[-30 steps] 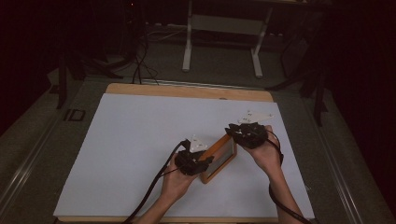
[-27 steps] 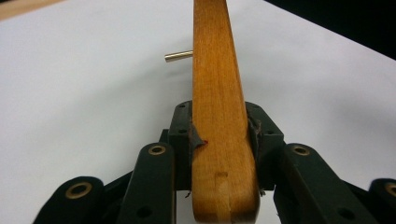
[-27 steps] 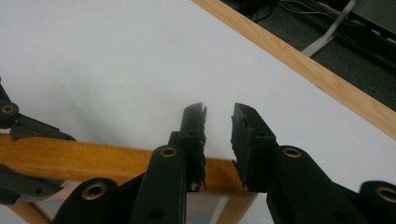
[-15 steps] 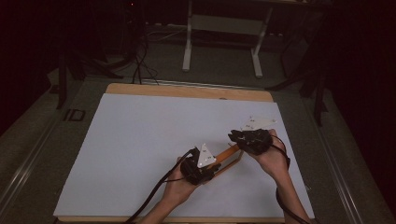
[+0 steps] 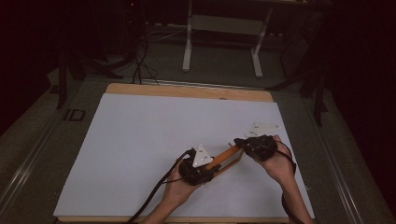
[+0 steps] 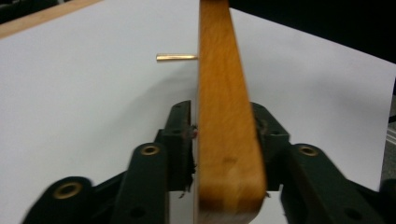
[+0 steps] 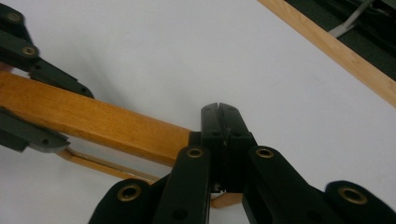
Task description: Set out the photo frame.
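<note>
The wooden frame is feeling stiff and light as I'm clamping its near-left end in my left gripper, whose jaws have just been opening slightly, while my right gripper is pressing together at its far-right end.

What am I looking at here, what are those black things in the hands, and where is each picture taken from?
A person sits at a white table with a hand-held two-jaw gripper in each hand. One camera looks down from above; one rides on each gripper, looking along its black jaws. The left gripper has a wooden frame standing between its jaws, which have just been opening; a brass pin sticks out of the wood. The right gripper is shut at the frame's other end. Whether it pinches anything there is unclear.
</note>
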A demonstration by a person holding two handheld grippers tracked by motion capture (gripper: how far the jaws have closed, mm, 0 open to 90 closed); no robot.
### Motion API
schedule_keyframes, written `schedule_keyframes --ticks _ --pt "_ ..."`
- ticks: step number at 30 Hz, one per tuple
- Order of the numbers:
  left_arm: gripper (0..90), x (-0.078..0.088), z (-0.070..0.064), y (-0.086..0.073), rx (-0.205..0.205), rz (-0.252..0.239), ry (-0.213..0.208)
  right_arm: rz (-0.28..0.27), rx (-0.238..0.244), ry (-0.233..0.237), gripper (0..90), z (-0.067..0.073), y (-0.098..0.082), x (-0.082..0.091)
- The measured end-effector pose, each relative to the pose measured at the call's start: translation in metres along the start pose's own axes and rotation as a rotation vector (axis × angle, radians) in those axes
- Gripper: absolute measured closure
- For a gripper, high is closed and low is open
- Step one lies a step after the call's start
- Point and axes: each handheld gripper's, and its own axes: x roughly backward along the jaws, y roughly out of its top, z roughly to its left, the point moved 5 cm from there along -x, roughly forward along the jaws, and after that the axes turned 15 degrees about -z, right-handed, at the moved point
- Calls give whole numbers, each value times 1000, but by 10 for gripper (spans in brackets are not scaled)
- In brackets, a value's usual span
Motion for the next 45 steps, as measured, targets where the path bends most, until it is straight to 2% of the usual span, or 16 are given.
schedule_keyframes --ticks 5,7,9,10,14,17,18,22,23,28,29,32,36,42,45 --pt "531 5 5 -16 68 -5 -6 -1 -2 0 900 1 0 0" --pt "526 6 6 -24 79 -3 -21 0 -7 2 900 0 0 0" --pt "527 6 6 -24 79 -3 -21 0 -8 2 900 0 0 0" --pt "536 3 6 -38 74 13 -39 0 -10 3 900 0 0 0" --pt "617 -2 3 -48 29 24 -55 -1 -13 4 900 -1 0 -1" --pt "663 -3 3 -47 4 19 -55 1 -16 5 900 -2 0 -1" --pt "672 -2 3 -47 -16 21 -49 0 -13 3 900 -2 0 -2" --pt "686 -2 3 -45 -41 54 -48 3 -8 -1 900 -2 1 -2" --pt "687 -2 3 -43 -69 69 -45 -1 -3 0 900 -1 2 0" --pt "689 -3 3 -39 -95 82 -47 -9 4 -2 900 -2 4 3" --pt "689 -2 4 -35 -97 85 -56 -12 3 -6 899 -3 5 5" --pt "690 2 12 -23 -93 88 -90 -46 -17 -18 793 -8 8 11" --pt "691 8 24 -4 -95 87 -135 -65 -46 3 686 -11 8 16" --pt "691 17 38 30 -104 74 -201 -90 -54 55 544 -9 8 19" --pt "691 23 44 49 -117 66 -211 -93 -46 96 511 -3 9 19"
